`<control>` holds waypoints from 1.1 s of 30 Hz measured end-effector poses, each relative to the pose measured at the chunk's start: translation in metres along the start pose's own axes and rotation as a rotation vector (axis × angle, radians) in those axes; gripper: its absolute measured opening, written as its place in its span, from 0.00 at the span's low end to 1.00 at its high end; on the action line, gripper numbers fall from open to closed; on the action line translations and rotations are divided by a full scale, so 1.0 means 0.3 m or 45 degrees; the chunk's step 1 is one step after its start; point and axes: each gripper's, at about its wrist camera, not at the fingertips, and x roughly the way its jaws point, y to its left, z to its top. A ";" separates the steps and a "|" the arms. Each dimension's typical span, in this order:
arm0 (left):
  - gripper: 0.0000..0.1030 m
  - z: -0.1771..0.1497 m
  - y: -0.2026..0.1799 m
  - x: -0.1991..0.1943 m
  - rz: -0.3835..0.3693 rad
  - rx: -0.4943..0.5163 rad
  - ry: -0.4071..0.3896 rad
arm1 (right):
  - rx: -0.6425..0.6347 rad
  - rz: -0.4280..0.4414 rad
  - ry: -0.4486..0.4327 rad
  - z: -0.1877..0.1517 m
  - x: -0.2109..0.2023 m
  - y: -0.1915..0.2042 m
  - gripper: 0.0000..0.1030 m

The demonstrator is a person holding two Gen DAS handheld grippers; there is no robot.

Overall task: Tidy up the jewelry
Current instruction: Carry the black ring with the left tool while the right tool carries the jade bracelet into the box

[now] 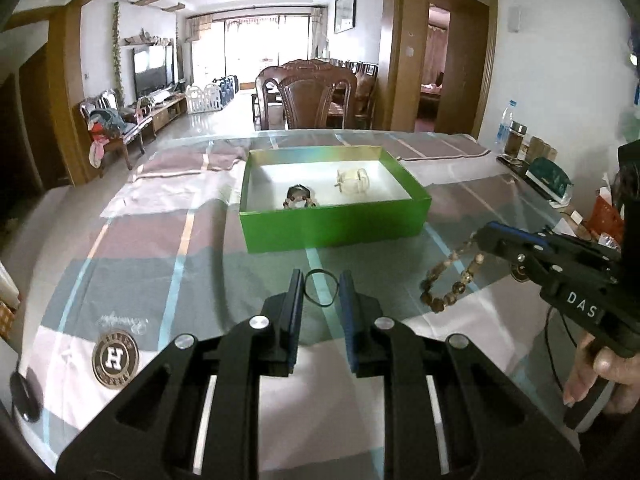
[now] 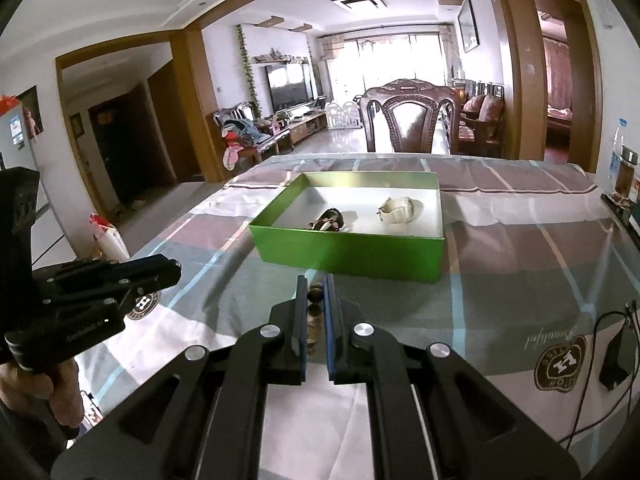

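Observation:
A green box [image 1: 332, 226] [image 2: 352, 254] stands open on the table. Inside lie a dark beaded piece [image 1: 299, 197] [image 2: 329, 220] and a cream bracelet [image 1: 352, 182] [image 2: 400, 210]. My left gripper [image 1: 319, 288] is open just above the table, with a thin black ring [image 1: 319, 290] lying between its fingertips. My right gripper [image 2: 316, 294] is shut on a brown wooden bead bracelet [image 2: 314, 312], which hangs from the jaws above the table in the left wrist view [image 1: 448, 280], to the right of the left gripper.
A glass-topped patterned cloth [image 1: 192, 248] covers the table. A bottle and jars [image 1: 514, 136] stand at the far right edge. A black cable and device [image 2: 612, 364] lie at the right. A wooden chair [image 1: 306, 96] stands behind the table.

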 end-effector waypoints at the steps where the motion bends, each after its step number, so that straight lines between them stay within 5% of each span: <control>1: 0.18 -0.012 0.001 -0.001 0.003 -0.005 0.003 | -0.001 0.001 0.002 -0.005 -0.003 0.007 0.08; 33: 0.18 -0.023 -0.022 0.000 -0.010 0.030 0.031 | 0.010 -0.005 0.019 -0.013 -0.031 0.017 0.08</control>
